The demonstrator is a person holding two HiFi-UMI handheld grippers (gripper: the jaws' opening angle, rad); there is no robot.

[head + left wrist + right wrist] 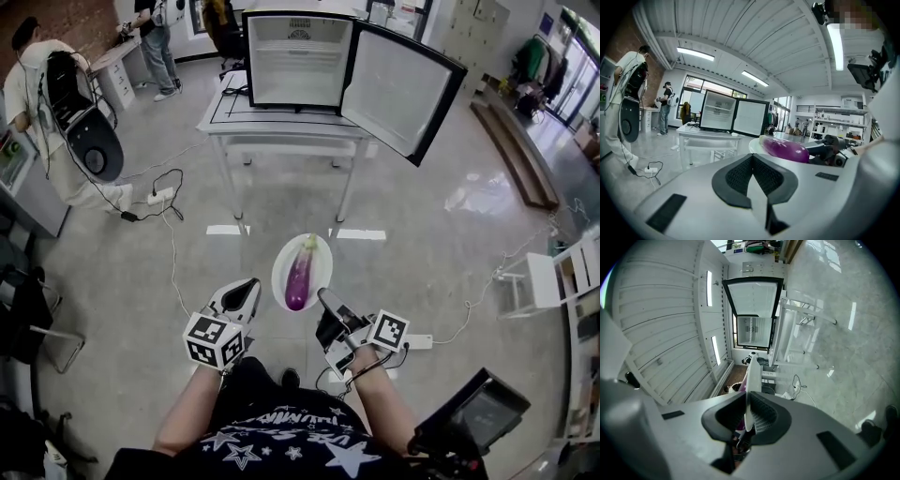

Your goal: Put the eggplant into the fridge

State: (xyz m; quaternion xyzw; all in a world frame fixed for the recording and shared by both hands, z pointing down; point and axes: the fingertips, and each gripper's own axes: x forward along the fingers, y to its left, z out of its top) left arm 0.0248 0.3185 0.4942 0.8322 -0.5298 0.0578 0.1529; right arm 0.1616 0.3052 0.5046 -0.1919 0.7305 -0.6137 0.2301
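Observation:
A purple eggplant [301, 272] lies on a white oval plate [320, 255] that is held in the air above the floor. My right gripper [323, 302] is shut on the plate's near rim; in the right gripper view the plate [751, 380] stands edge-on between the pads. To the plate's left, my left gripper [246, 292] is shut and holds nothing, its pads [740, 176] meeting. It sees the eggplant [786, 149] just to its right. Ahead, the small fridge [298, 58] stands on a white table [281, 120], its door [401, 89] swung open to the right and its inside bare.
Power strips and cables [159, 197] trail over the floor at the left and right. A person [37, 103] with a backpack stands at the far left, another [155, 37] near a desk behind. A white chair [553, 277] is at the right.

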